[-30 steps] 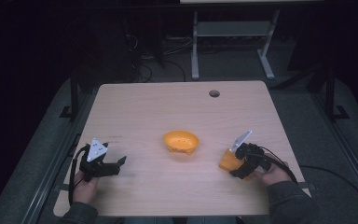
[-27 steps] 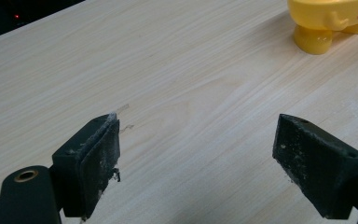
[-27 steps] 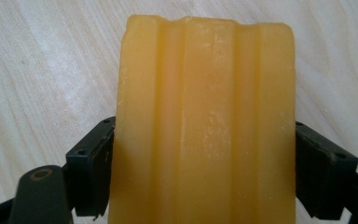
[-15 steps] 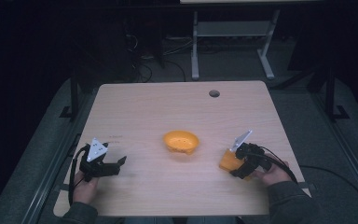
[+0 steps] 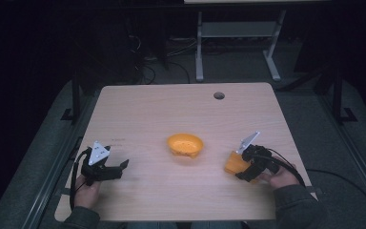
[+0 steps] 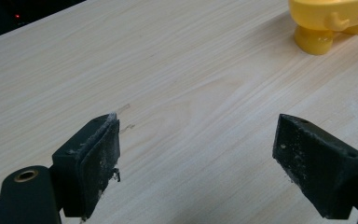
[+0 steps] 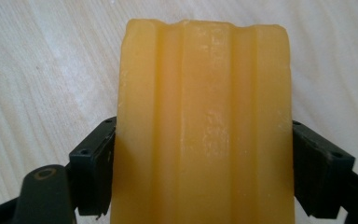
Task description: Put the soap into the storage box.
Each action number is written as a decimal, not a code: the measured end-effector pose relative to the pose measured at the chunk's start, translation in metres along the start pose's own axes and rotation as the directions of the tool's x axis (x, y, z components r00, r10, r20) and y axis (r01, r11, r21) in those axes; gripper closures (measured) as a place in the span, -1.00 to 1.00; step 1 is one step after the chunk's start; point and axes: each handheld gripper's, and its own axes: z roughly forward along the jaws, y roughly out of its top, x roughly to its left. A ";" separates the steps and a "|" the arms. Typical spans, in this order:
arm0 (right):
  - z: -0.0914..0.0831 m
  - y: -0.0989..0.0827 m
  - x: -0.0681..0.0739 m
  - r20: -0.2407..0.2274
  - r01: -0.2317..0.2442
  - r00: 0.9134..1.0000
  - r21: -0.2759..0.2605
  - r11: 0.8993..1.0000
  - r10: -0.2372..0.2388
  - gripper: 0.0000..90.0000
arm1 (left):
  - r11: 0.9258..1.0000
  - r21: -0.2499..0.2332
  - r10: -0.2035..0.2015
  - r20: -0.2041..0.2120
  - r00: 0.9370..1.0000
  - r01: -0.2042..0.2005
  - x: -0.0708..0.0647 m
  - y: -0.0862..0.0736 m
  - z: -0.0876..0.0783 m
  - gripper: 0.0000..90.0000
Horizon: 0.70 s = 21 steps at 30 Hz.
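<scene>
At the right edge of the table (image 5: 138, 109), the right gripper (image 7: 200, 172) has its two black jaws pressed against the sides of an orange ridged block (image 7: 203, 126), which looks like a bar of soap; in the high view the block (image 5: 233, 163) sits low over the wood, and whether it rests on the surface or is just lifted cannot be told. The grasp therefore seems made, while the carry is left to do: judging by the layout, the likely goal is the orange dish (image 5: 185, 145) at the middle of the table, well apart from the block. The left gripper (image 5: 116, 168) lies idle near the table's left front corner, its jaws wide apart with nothing between them; its own view looks across bare wood toward the dish's yellow foot (image 6: 313, 41). Between block and dish the tabletop is open, so nothing stands in the way. A round cable hole (image 5: 218, 95) sits near the far edge, and a grey desk frame (image 5: 238, 33) stands behind the table.
</scene>
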 end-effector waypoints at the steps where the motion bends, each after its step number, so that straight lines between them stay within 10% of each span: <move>1: -0.002 0.001 0.000 0.005 0.001 1.000 -0.002 1.000 -0.001 -0.55 | 1.000 0.001 -0.005 0.001 1.000 0.005 0.000 0.000 0.000 -0.69; 21: -0.014 0.024 -0.002 0.003 0.042 0.999 -0.034 0.999 -0.042 -0.55 | 1.000 -0.001 -0.007 -0.001 1.000 0.007 0.000 0.000 -0.001 -0.69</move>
